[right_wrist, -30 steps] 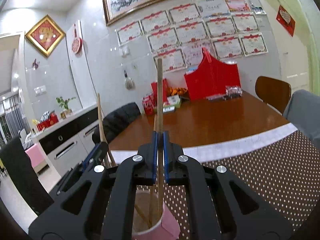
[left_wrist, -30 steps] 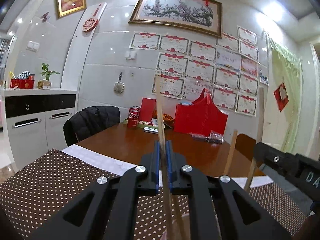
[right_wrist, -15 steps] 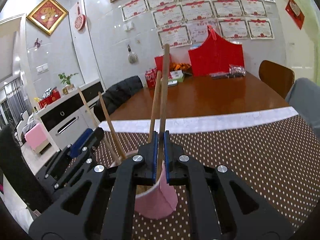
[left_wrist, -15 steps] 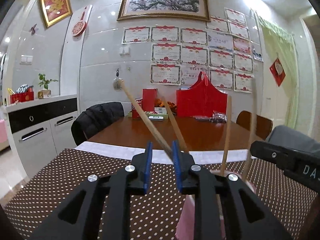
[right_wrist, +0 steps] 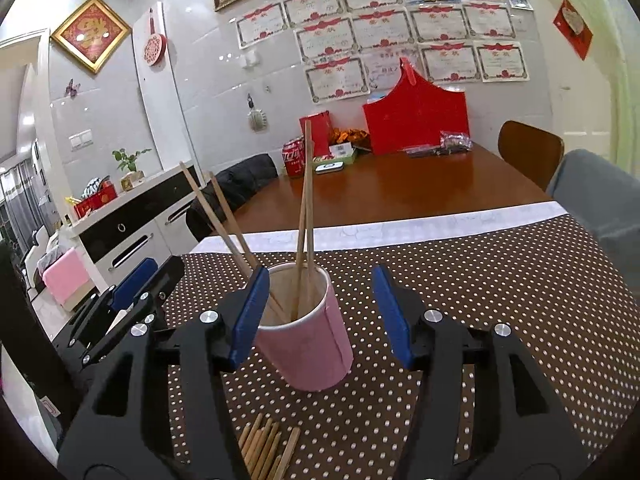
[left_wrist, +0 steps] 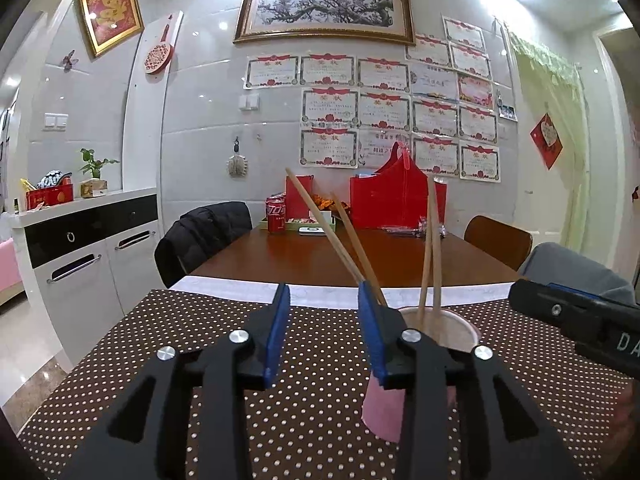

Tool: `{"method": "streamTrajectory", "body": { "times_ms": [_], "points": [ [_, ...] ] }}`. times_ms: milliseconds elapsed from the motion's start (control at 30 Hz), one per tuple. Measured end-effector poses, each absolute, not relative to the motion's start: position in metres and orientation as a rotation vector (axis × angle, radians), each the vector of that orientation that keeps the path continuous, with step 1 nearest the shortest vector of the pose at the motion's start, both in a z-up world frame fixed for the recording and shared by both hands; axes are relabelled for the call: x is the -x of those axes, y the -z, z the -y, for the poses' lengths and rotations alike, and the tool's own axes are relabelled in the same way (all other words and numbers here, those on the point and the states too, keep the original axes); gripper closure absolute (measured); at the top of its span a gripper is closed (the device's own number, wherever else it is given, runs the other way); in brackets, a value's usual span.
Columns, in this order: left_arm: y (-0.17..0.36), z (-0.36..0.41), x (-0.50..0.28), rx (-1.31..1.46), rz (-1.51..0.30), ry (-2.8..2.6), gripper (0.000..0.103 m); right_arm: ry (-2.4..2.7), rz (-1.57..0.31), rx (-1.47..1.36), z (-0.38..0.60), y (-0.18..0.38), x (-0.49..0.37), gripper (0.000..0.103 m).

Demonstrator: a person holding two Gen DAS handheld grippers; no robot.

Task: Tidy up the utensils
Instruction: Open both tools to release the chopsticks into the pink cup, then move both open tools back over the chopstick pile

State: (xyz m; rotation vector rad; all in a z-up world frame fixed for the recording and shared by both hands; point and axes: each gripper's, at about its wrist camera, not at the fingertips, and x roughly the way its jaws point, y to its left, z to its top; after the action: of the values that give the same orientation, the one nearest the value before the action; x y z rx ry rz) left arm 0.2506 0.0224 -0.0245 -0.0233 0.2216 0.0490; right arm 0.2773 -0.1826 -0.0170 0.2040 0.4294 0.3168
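A pink paper cup (right_wrist: 316, 344) stands on the brown dotted placemat (right_wrist: 500, 280) and holds several wooden chopsticks (right_wrist: 306, 208); two lean left, two stand nearly upright. My right gripper (right_wrist: 320, 276) is just short of the cup, its jaws opening; the blue pads flank the cup without pressing it. My left gripper (left_wrist: 323, 292) is to the left of the cup (left_wrist: 382, 412), jaws opening with nothing between them. The leaning chopsticks (left_wrist: 328, 232) rise behind its right finger. Each gripper shows in the other's view: the left gripper (right_wrist: 132, 296) and the right gripper (left_wrist: 576, 320).
Several loose chopsticks (right_wrist: 264, 448) lie on the mat under my right gripper. Beyond the mat is a wooden table (left_wrist: 312, 260) with a red bag (left_wrist: 396, 200), a red can (left_wrist: 276, 218) and a tray. Chairs stand around it, and a white cabinet (left_wrist: 80, 252) is on the left.
Both grippers were shut on chopsticks held upright over the cup. They have let go, opened and drawn back, and those chopsticks now stand in the cup.
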Motion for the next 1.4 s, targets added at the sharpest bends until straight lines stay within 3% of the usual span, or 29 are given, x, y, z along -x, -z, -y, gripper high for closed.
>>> {"method": "streamTrajectory", "body": {
  "times_ms": [167,533,1400],
  "points": [
    [0.015,-0.024,-0.227,0.022,-0.197,-0.044,0.055,-0.321,-0.416,-0.207,0.183,0.01,-0.256,0.045],
    [0.008,-0.021,-0.18,-0.03,-0.208,-0.005,0.045,-0.305,-0.431,-0.207,0.181,0.006,-0.213,0.026],
    [0.072,-0.047,-0.144,-0.062,-0.524,0.106,0.043,-0.258,-0.7,-0.156,0.158,0.088,-0.169,0.022]
  ]
}}
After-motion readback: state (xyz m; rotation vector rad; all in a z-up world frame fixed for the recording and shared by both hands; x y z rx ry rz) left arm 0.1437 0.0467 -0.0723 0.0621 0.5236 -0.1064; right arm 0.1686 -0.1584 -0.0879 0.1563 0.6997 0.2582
